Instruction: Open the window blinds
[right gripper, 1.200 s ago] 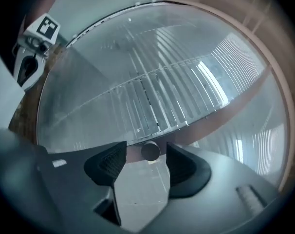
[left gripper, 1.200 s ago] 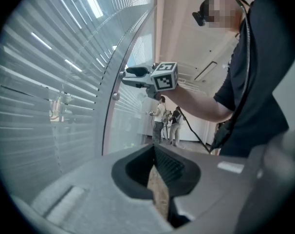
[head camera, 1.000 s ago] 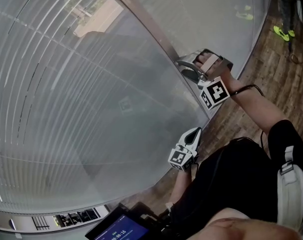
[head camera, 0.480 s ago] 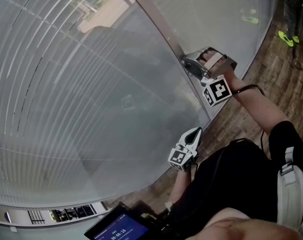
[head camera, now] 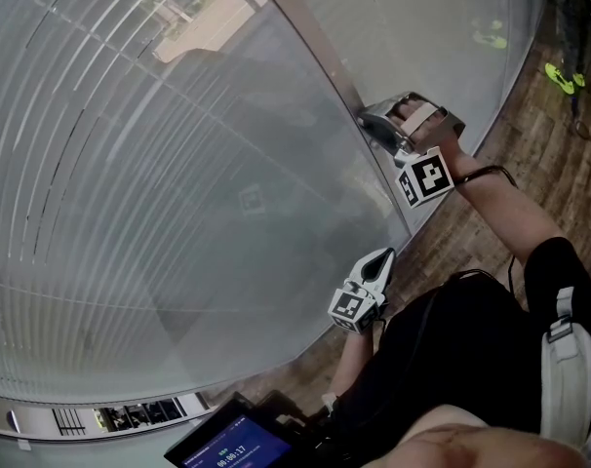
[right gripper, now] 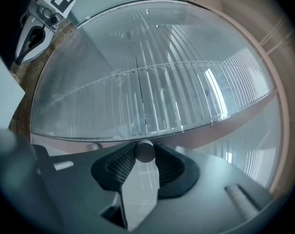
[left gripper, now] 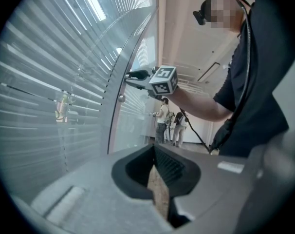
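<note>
- Jaws of right gripper point(right gripper: 145, 156) closing on a small round grey knob point(right gripper: 145, 150); knob sits between the ribbed pads point(right gripper: 117, 168) and looks to touch both.
- Knob is on the window frame point(head camera: 310, 42), the pinkish upright strip between two glass panes.
- Head view: right gripper point(head camera: 370, 125) is up against that frame, pointing roughly level, marker cube point(head camera: 427, 176) toward the person.
- Left gripper point(left gripper: 156, 163) jaws narrow, tips together, nothing between them, only wooden floor point(head camera: 530, 154) seen through the slit.
- Left gripper point(head camera: 381, 258) held low near the person's body, below the right one and well apart from the knob.
- Window blinds point(head camera: 169, 174) behind the glass, slats mostly flat and closed with thin bright gaps between them; same slats fill the right gripper view point(right gripper: 157, 91).
- Two people point(left gripper: 169, 123) stand far back in the left gripper view.
</note>
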A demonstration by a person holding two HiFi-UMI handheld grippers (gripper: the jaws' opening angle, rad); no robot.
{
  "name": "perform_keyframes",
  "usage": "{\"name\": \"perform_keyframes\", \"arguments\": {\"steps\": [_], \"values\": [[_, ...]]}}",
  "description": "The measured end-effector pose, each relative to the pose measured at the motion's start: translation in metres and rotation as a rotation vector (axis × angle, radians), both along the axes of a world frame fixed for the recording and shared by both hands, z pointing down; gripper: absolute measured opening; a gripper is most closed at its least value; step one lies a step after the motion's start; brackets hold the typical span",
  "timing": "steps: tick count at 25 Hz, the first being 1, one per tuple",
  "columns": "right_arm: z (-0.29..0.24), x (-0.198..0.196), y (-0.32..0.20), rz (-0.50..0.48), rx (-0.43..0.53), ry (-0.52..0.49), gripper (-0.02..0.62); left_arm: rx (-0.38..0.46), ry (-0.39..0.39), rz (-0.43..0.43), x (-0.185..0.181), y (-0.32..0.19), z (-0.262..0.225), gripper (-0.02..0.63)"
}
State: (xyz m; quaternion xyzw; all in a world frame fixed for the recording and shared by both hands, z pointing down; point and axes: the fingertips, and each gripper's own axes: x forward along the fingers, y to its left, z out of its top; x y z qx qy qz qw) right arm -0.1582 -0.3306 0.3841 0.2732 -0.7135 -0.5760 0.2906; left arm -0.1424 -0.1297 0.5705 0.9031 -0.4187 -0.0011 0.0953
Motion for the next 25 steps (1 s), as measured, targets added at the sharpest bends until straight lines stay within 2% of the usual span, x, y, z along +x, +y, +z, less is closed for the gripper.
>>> {"name": "perform_keyframes", "arguments": {"steps": [5, 15, 19, 25], "values": [[-0.004, 0.002, 0.0, 0.004, -0.087, -0.079, 0.124, -0.002, 0.0, 0.001, 0.001, 0.001, 0.0, 0.002], [-0.014, 0.002, -0.003, 0.048, -0.404, -0.43, 0.126, -0.003, 0.012, -0.007, -0.004, 0.004, 0.002, 0.002], [-0.019, 0.008, -0.007, 0.054, -0.565, -0.615, 0.126, -0.005, 0.029, -0.004, 0.0, 0.004, 0.001, 0.002], [-0.014, 0.012, -0.016, 0.039, -0.876, -0.941, 0.126, -0.006, 0.035, 0.016, 0.004, 0.002, 0.003, 0.002]]}}
